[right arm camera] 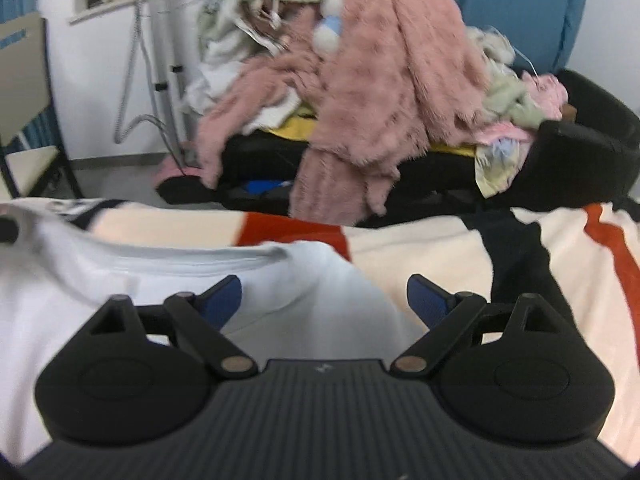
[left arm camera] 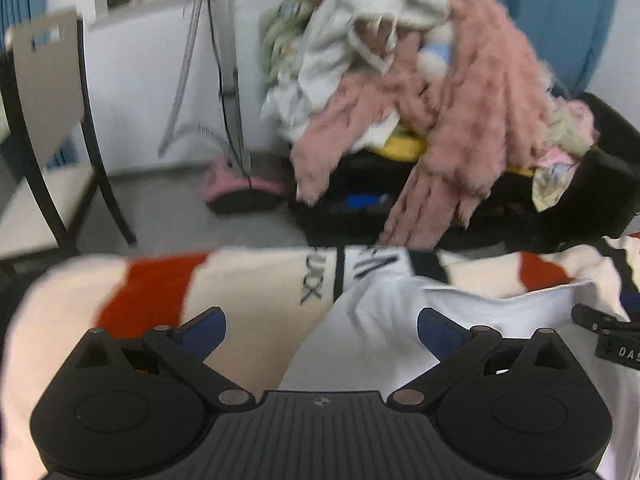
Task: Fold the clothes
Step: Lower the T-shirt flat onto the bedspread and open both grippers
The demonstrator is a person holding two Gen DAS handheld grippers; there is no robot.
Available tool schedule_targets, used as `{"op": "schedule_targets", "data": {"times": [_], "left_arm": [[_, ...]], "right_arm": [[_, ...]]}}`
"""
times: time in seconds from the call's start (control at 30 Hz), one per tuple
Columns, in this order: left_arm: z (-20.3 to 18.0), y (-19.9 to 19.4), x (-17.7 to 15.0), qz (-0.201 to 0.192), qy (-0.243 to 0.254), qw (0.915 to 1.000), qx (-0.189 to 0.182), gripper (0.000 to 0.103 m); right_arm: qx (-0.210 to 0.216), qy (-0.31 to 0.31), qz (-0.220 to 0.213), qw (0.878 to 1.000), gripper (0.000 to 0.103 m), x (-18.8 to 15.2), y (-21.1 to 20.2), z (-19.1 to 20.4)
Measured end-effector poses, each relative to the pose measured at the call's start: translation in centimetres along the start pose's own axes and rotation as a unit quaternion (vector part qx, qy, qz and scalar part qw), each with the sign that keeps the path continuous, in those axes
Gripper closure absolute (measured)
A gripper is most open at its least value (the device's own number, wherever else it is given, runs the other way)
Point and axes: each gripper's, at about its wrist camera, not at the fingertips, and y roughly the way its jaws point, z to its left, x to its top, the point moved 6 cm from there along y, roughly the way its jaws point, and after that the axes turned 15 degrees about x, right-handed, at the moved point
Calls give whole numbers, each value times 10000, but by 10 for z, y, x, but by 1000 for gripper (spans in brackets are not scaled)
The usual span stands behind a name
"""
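Observation:
A white garment (left arm camera: 400, 320) lies on a cream, red and black blanket (left arm camera: 248, 280). My left gripper (left arm camera: 322, 330) is open, its blue pads spread over the garment's left part, nothing between them. In the right wrist view the same white garment (right arm camera: 160, 280) shows its collar edge (right arm camera: 240, 260) toward the far side. My right gripper (right arm camera: 324, 300) is open over the garment's right edge, empty. The other gripper's black body (left arm camera: 608, 336) shows at the right edge of the left wrist view.
A big pile of pink fluffy and white clothes (right arm camera: 360, 80) sits on a black seat (right arm camera: 560, 160) beyond the blanket. A chair (left arm camera: 44, 120) stands at the left. A metal stand with hose (left arm camera: 224, 80) stands by the white wall. Blue curtain (right arm camera: 500, 0) behind.

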Motion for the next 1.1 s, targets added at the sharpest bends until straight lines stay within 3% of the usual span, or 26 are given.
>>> {"op": "schedule_targets", "data": {"times": [0.13, 0.27, 0.53, 0.67, 0.87, 0.97, 1.1], "left_arm": [[14, -68, -13, -310, -173, 9993, -107, 0], [34, -158, -46, -780, -229, 9966, -145, 0], [82, -330, -168, -1618, -318, 9863, -93, 0], [98, -382, -232, -1858, -359, 9819, 39, 0], [107, -413, -304, -2091, -511, 9765, 104, 0], [113, -408, -324, -2123, -706, 9746, 40, 0], [114, -391, -338, -2142, -557, 9749, 249, 0]], "right_arm": [[140, 115, -391, 9991, 12, -2, -52, 25], [316, 169, -894, 9954, 12, -22, -131, 54], [516, 400, -1702, 9832, 12, -100, -293, 95], [469, 157, -2024, 9781, 12, -145, -351, 112], [677, 229, -2391, 9684, 12, -193, -399, 126], [624, 189, -2581, 9639, 12, -212, -407, 130], [614, 196, -2723, 9600, 12, -231, -398, 130]]}}
